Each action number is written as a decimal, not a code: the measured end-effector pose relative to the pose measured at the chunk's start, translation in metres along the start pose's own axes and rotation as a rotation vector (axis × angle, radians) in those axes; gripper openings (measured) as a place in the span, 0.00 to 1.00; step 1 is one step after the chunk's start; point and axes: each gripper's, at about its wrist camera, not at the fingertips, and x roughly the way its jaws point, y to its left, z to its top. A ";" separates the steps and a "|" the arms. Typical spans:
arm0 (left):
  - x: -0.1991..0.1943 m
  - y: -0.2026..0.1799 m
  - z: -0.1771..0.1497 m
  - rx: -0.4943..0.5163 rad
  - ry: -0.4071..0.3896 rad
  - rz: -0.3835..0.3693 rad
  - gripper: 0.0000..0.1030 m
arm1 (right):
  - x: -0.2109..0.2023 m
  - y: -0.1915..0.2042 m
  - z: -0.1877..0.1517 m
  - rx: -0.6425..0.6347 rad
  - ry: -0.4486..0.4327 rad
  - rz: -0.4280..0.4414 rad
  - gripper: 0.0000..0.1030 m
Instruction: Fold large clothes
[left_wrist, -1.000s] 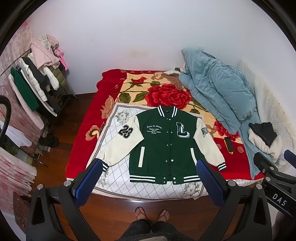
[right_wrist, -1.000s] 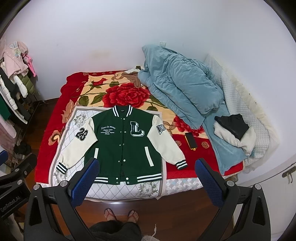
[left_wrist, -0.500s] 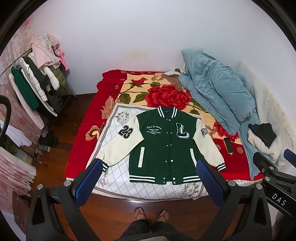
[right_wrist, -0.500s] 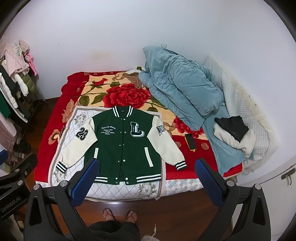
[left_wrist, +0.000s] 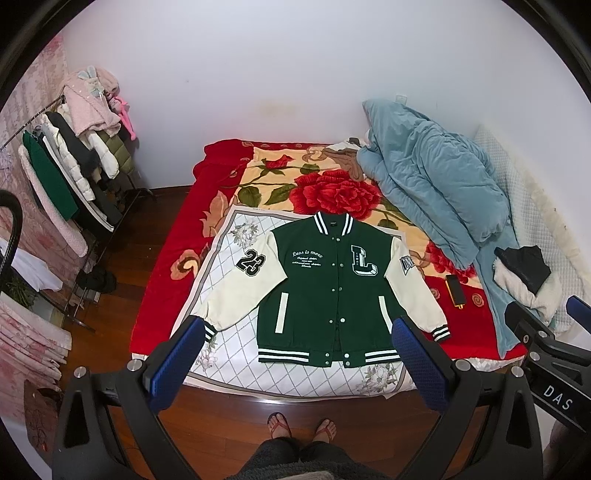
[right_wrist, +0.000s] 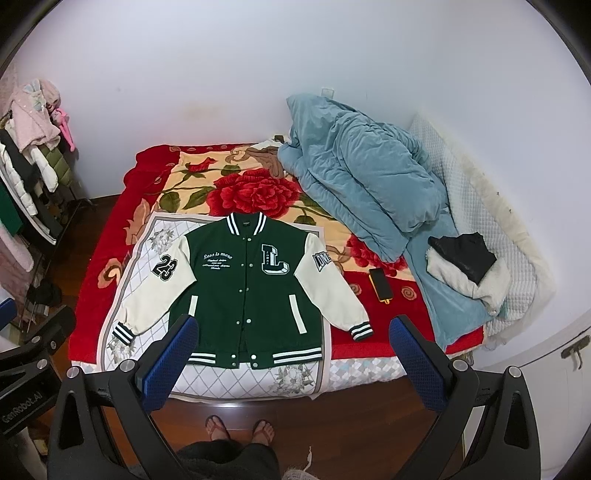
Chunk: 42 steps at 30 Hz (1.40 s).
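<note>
A green varsity jacket (left_wrist: 325, 291) (right_wrist: 243, 291) with cream sleeves lies flat and face up, buttoned, on a white quilted sheet (left_wrist: 229, 258) at the near end of the bed. Both sleeves spread out to the sides. My left gripper (left_wrist: 295, 354) is held high above the bed's near edge, open, with nothing between its blue pads. Likewise my right gripper (right_wrist: 291, 350) hovers open and empty above the jacket's hem. The right gripper's body shows at the right edge of the left wrist view.
A crumpled blue duvet (right_wrist: 365, 184) fills the bed's far right. A phone (right_wrist: 380, 286) lies right of the jacket. Folded black and cream clothes (right_wrist: 465, 266) sit on the right. A clothes rack (left_wrist: 70, 177) stands left. The person's feet (left_wrist: 301, 428) stand on the wooden floor.
Both views have drifted only slightly; the jacket and both grippers stay as they were.
</note>
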 end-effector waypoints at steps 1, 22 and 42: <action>0.000 0.000 0.000 -0.001 0.000 0.000 1.00 | 0.001 0.000 -0.002 0.000 -0.002 -0.003 1.00; -0.003 0.000 0.001 -0.001 -0.005 -0.003 1.00 | -0.016 0.002 0.020 -0.005 -0.006 -0.003 1.00; 0.128 0.007 0.050 0.014 -0.073 0.108 1.00 | 0.119 0.000 0.029 0.135 0.076 -0.069 1.00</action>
